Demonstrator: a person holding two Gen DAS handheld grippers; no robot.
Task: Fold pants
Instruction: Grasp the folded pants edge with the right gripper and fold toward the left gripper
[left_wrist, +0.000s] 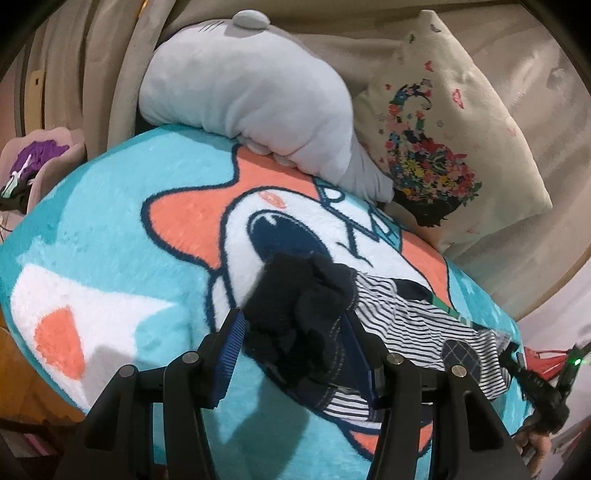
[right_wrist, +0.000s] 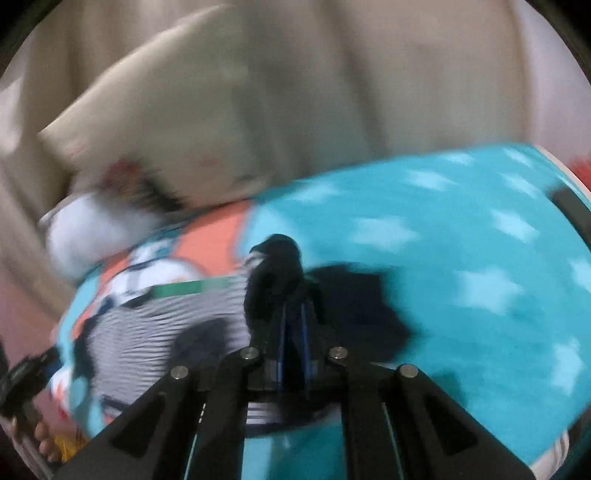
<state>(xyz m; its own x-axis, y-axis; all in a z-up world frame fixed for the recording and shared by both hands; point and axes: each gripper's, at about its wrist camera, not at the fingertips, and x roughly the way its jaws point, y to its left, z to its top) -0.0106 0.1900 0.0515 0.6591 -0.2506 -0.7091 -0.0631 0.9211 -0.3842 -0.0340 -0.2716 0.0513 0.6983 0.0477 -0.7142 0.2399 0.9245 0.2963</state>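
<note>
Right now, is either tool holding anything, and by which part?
Both hold the striped pants. The right tool is shut on a dark cuff. The left tool has another dark cuff between its fingers, grip unclear.

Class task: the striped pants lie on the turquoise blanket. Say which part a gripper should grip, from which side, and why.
Grip the dark bunched band at an end of the striped pants, coming in low along the blanket. That band stands thick and raised; the striped cloth lies flat. The left gripper already straddles one bunch.
</note>
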